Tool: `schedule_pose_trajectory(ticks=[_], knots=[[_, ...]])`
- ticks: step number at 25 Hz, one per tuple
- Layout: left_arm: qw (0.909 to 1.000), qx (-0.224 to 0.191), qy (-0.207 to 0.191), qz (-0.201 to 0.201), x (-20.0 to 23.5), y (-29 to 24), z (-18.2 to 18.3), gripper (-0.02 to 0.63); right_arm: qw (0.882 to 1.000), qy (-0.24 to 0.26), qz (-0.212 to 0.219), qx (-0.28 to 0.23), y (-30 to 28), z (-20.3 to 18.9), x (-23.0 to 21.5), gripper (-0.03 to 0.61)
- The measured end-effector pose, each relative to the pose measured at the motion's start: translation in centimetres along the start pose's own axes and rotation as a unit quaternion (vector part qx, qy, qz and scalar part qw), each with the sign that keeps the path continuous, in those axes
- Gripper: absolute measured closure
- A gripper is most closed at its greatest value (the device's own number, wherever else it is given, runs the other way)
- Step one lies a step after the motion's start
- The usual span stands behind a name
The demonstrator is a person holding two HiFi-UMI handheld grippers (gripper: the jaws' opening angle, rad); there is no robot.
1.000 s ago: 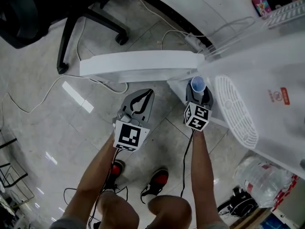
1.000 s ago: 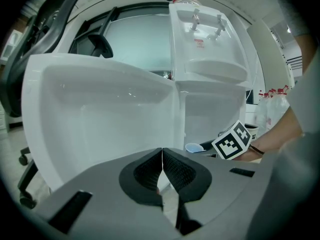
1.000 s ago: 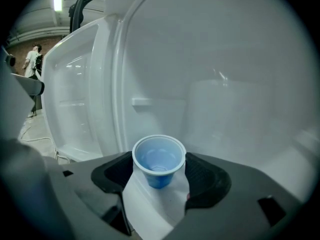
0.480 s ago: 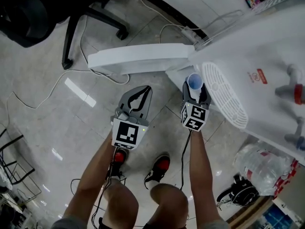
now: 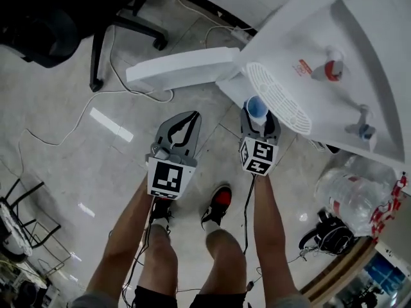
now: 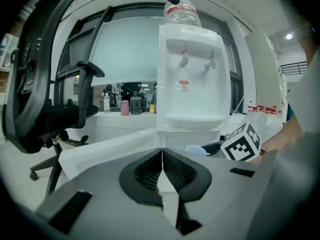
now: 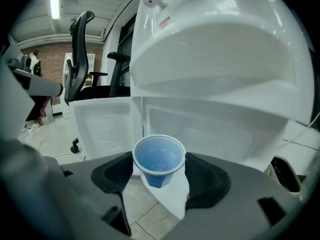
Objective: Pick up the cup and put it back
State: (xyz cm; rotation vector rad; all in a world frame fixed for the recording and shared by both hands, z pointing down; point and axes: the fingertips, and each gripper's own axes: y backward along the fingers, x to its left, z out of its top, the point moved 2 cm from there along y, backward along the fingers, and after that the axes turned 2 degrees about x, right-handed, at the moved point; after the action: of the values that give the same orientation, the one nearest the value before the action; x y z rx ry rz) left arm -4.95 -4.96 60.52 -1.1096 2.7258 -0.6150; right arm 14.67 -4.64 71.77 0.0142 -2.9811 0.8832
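Observation:
A small blue plastic cup (image 7: 159, 160) stands upright and empty between the pads of my right gripper (image 7: 159, 171), which is shut on it. In the head view the cup (image 5: 257, 106) sits at the tip of the right gripper (image 5: 258, 122), just below the white water dispenser's drip tray (image 5: 277, 97). My left gripper (image 5: 182, 126) hangs over the floor to the left, jaws shut on nothing; its own view shows the pads (image 6: 150, 171) touching. The cup (image 6: 196, 149) also shows there, beside the right gripper's marker cube (image 6: 241, 143).
The white water dispenser (image 5: 334, 76) has a red tap (image 5: 330, 69) and a blue tap (image 5: 363, 129); its lower cabinet door (image 5: 183, 69) hangs open. A black office chair (image 5: 70, 18) stands at the upper left. Cables cross the tiled floor. A clear plastic bag (image 5: 350, 194) lies at the right.
The head view has swung so that the dispenser's taps and front now show. The right gripper with the cup has stayed near the drip tray; the left gripper has kept its place.

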Motion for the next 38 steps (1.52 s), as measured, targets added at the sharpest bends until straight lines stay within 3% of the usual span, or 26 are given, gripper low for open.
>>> schedule_pose_trajectory(ticks=[14,29,38], knots=[[0.9989,0.010,-0.011,-0.045,-4.0,5.8,8.3,0.589,0.999,-0.022,-0.014,0.022,12.5,3.8,1.0,0.244],[0.9963,-0.007,-0.029,-0.081,-9.6,11.1,21.8,0.589,0.999,-0.031,-0.041,0.002,28.4,15.4,-3.0,0.245],[0.9938,-0.010,-0.041,-0.103,-13.1,13.7,27.3,0.589,0.999,-0.033,-0.041,-0.012,34.7,21.6,-3.3,0.244]])
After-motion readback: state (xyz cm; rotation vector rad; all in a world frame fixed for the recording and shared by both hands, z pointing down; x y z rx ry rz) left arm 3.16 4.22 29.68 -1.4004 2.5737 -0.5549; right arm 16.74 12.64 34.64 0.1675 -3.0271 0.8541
